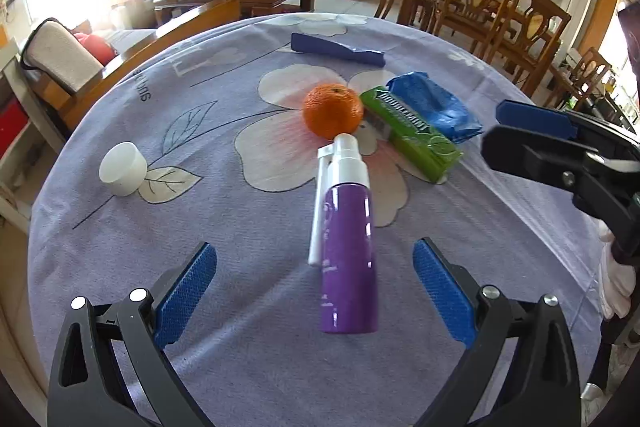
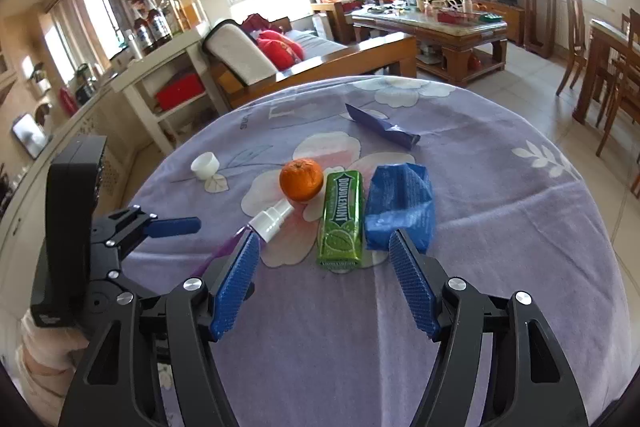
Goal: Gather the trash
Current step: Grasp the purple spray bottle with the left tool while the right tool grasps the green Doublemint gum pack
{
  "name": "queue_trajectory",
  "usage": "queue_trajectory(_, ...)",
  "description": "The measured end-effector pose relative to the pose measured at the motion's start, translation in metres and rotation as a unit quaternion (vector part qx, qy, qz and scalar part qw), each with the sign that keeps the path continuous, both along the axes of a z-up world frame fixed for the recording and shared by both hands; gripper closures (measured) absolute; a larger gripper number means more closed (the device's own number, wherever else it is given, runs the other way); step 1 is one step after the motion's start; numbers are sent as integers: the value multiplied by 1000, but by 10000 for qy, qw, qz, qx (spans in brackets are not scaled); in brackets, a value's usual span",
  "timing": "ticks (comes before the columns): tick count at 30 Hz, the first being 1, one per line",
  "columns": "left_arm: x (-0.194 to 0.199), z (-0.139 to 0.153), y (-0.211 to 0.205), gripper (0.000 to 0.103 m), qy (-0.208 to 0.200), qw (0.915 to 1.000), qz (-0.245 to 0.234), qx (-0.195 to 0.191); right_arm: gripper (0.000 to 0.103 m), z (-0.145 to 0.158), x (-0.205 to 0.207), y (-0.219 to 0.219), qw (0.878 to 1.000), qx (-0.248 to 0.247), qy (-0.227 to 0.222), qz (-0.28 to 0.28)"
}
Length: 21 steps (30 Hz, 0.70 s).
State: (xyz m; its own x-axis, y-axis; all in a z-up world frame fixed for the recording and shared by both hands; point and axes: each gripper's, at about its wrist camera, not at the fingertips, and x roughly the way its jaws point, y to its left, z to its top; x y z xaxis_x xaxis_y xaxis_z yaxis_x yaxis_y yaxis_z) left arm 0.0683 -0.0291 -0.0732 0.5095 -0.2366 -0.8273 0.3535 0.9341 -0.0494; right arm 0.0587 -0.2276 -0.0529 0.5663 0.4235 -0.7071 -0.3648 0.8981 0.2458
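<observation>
A purple spray bottle (image 1: pixel 348 247) with a white nozzle lies on the table (image 1: pixel 248 367) between the fingers of my open left gripper (image 1: pixel 316 269); it also shows in the right wrist view (image 2: pixel 268 221). Beyond it sit an orange (image 1: pixel 333 110), a green Doublemint gum pack (image 1: pixel 412 135), a crumpled blue wrapper (image 1: pixel 436 105), a dark blue wrapper (image 1: pixel 340 49) and a white cap (image 1: pixel 122 169). My right gripper (image 2: pixel 325 253) is open and empty, just short of the gum pack (image 2: pixel 341 219) and the blue wrapper (image 2: pixel 400 209).
The round table has a lilac flowered cloth (image 2: pixel 500 227). The orange (image 2: pixel 301 179), dark blue wrapper (image 2: pixel 382 126) and white cap (image 2: pixel 205 165) lie further back. A sofa (image 2: pixel 312 59), coffee table (image 2: pixel 432 27) and dining chairs (image 1: pixel 480 3) stand beyond the table.
</observation>
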Motion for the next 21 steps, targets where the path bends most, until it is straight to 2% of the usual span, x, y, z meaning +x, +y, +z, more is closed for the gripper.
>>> queue_trajectory(9,-2,1,1,11,8,9999,-98,141,45,-23,33,19,9989,-353,263,143)
queue_trajectory(15,-1,5,7,30,-87,9998,45,144,55,-31,44,29,9974,-639,264,189)
queue_trajectory(18,-1,6,5,40,-144,9995,31,282,61,-34,47,35,9957,-877,217,223)
queue_trajectory(20,0,8,6,53,-189,9994,9,275,66,-36,48,36,9947,-980,192,240)
queue_trajectory(21,0,8,7,56,-201,9994,25,285,68,-37,48,36,9942,-1027,176,253)
